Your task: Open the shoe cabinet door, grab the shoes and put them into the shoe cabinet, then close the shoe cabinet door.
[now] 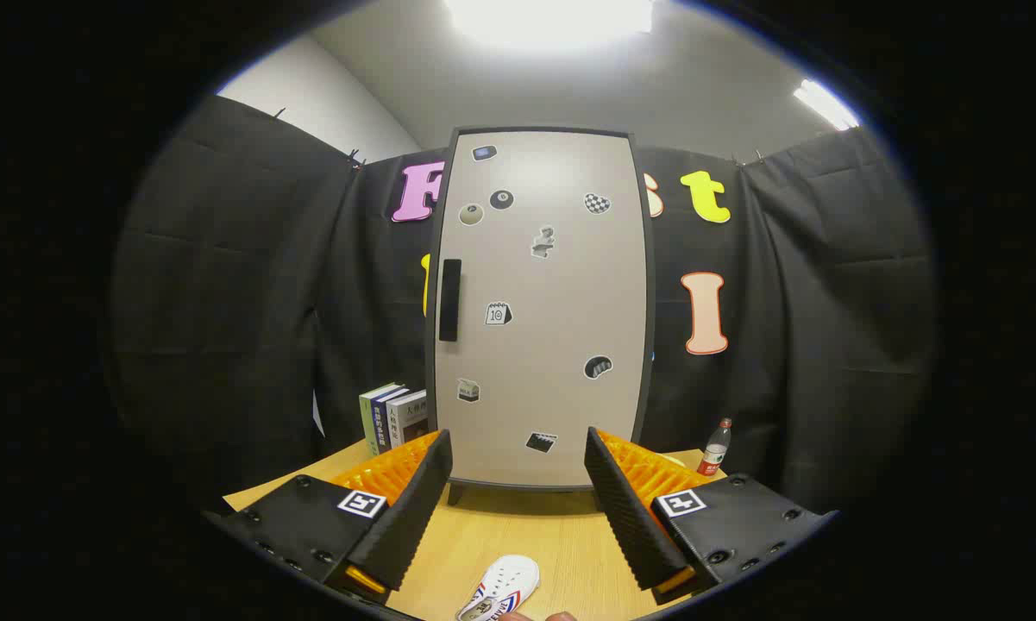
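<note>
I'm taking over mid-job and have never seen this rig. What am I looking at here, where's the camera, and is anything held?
The camera rides on a hand-held gripper and looks forward along its two fingers. They are spread open with nothing between them. Ahead stands the shoe cabinet on a wooden table, its door shut, with a dark handle on the door's left edge. A white shoe lies on the table below the fingers. Books stand left of the cabinet, a bottle right.

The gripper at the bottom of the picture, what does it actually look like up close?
The gripper has two wedge-shaped fingers with ribbed inner faces, set on flat black plates studded with screws. Each plate carries a small square black-and-white marker. Behind the fingers run ridged orange parts. No cables show.
</note>
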Motion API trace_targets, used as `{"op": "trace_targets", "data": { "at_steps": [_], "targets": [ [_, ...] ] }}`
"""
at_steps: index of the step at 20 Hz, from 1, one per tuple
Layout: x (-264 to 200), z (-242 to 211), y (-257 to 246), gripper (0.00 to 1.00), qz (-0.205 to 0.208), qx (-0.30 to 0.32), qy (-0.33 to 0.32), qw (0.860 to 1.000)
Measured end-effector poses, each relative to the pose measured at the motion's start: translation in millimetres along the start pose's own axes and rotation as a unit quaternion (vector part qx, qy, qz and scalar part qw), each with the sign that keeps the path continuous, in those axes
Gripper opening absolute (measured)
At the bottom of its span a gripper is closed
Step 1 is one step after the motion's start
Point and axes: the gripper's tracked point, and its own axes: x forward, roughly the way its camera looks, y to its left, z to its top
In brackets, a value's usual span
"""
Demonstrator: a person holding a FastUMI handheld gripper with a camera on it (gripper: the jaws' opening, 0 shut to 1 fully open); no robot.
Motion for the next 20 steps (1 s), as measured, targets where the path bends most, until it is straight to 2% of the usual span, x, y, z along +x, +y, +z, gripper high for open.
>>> {"op": "trace_targets", "data": {
  "at_steps": [13,20],
  "targets": [
    [1.2,0.5,4.4,0.98,0.003,-0.007,0.002,1.000],
    [20.9,6.7,2.9,0.98,0.011,-0.010,0.005,1.000]
  ]
}}
